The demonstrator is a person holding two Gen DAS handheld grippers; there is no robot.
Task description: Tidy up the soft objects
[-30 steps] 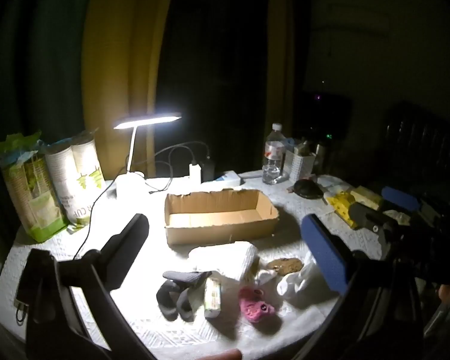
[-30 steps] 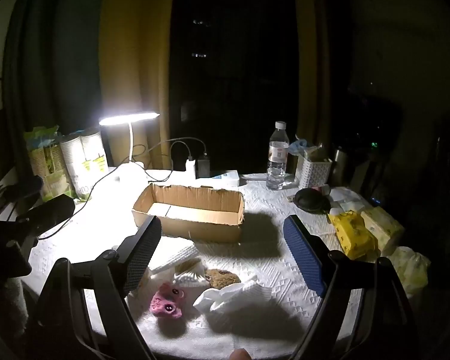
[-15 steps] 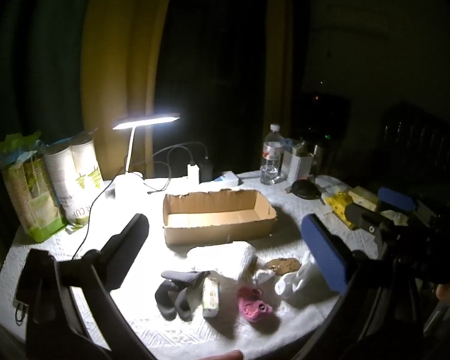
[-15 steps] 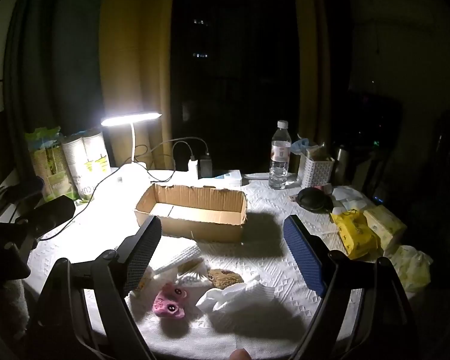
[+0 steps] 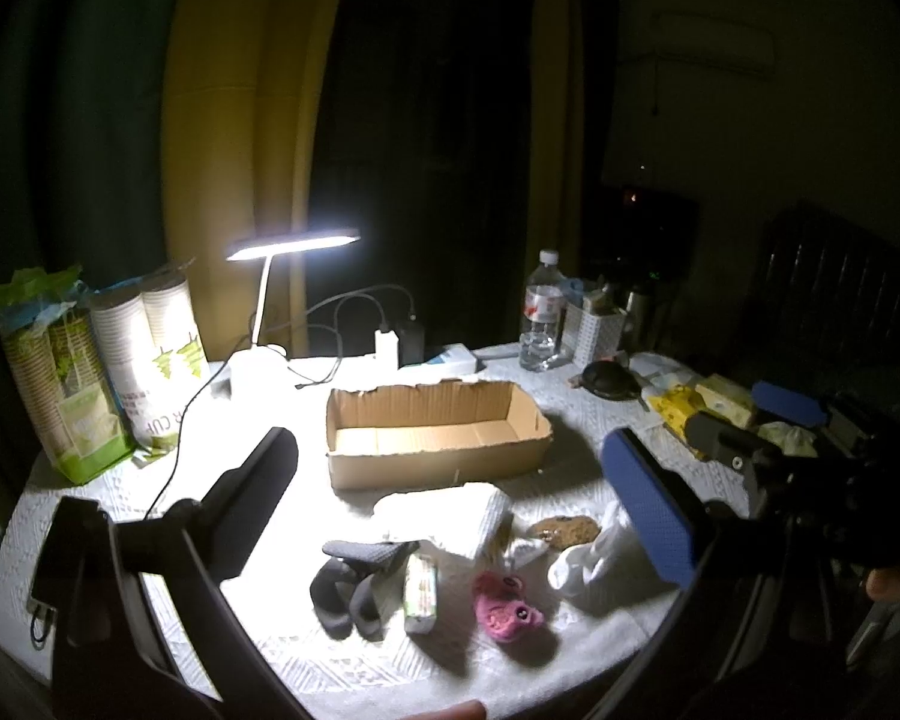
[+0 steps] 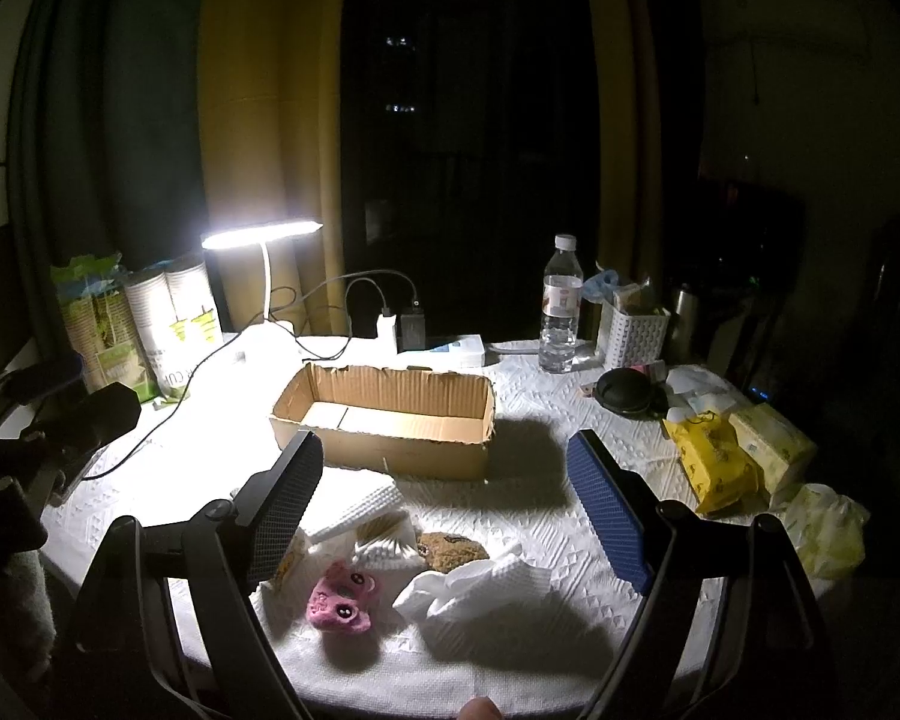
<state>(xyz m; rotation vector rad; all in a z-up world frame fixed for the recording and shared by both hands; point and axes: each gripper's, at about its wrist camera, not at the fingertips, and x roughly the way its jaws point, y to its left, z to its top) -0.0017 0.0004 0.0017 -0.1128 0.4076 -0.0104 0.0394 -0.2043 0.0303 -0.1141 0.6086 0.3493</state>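
Note:
An empty open cardboard box [image 5: 438, 438] [image 6: 390, 420] stands mid-table. In front of it lie soft things: a folded white towel [image 5: 444, 516] [image 6: 354, 510], dark grey socks [image 5: 354, 576], a small wrapped pack [image 5: 420, 588], a pink plush toy [image 5: 507, 600] [image 6: 339, 597], a brown round plush [image 5: 564, 531] [image 6: 453, 549] and a crumpled white cloth [image 5: 588, 558] [image 6: 480, 591]. My left gripper [image 5: 450, 510] is open and empty above the pile. My right gripper [image 6: 444, 510] is open and empty above the pile; it also shows in the left wrist view [image 5: 750, 420].
A lit desk lamp [image 5: 288, 252] with cables, paper-cup sleeves [image 5: 150, 354] and a green bag [image 5: 60, 372] stand at the left. A water bottle [image 6: 561, 306], white basket [image 6: 633, 333], black pouch [image 6: 627, 390] and yellow tissue packs [image 6: 714, 462] sit at the right.
Both grippers have drawn back and up slightly, so the table looks a little farther. Nothing on the table has moved.

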